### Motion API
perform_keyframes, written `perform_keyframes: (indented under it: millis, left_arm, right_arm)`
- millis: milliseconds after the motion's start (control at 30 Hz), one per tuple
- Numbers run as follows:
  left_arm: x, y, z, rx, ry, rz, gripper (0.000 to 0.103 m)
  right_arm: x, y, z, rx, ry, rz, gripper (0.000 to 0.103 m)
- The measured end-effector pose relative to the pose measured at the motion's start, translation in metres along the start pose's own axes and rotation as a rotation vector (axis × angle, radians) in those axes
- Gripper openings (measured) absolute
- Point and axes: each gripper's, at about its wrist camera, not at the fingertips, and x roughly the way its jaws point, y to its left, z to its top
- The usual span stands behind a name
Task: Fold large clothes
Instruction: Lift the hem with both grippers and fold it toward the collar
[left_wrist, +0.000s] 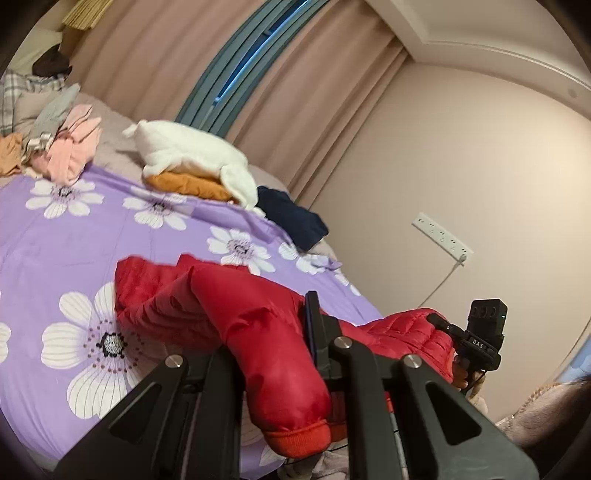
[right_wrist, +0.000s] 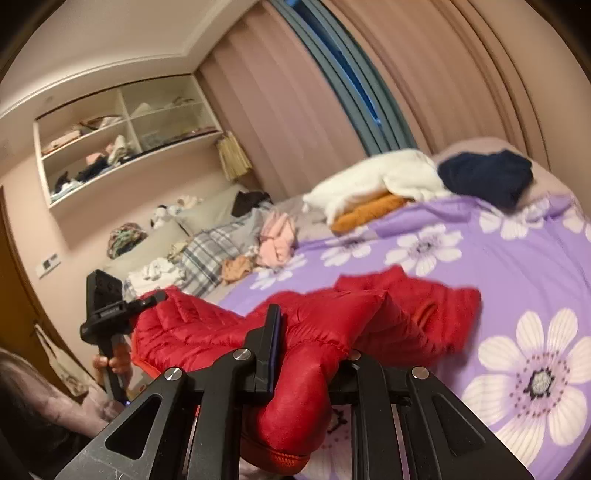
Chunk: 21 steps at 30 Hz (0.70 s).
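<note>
A red puffer jacket (left_wrist: 236, 314) hangs between both grippers above the purple flowered bedspread (left_wrist: 74, 236), and its far part still rests on the bed. My left gripper (left_wrist: 273, 328) is shut on the jacket, with a cuffed sleeve (left_wrist: 291, 406) drooping over its jaws and hiding one finger. In the right wrist view, my right gripper (right_wrist: 314, 336) is shut on the jacket (right_wrist: 369, 317) too, with a sleeve (right_wrist: 295, 410) hanging through it. Each view shows the other tool at the jacket's edge: the right gripper (left_wrist: 436, 319) and the left gripper (right_wrist: 155, 297), held by a hand (right_wrist: 114, 363).
At the bed's far side lie a white fluffy garment (left_wrist: 192, 151) on an orange one (left_wrist: 188, 184), a navy garment (left_wrist: 295, 218) and a pink pile (left_wrist: 74, 147). A power strip (left_wrist: 443, 234) is on the wall. An open shelf (right_wrist: 122, 140) holds clothes.
</note>
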Motion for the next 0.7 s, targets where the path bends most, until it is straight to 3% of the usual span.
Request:
perform_keyframes:
  millis: [267,700]
  left_arm:
    - [0.012,0.014,0.013,-0.010,-0.016,0.001,0.012]
    - [0.131,0.107,0.038,-0.183,0.096,0.191,0.012]
  right_arm:
    - [0.011,-0.012,0.012,0.028,-0.041,0.014,0.018]
    - [0.100,-0.104,0.026,0.225,0.035,-0.141,0.018]
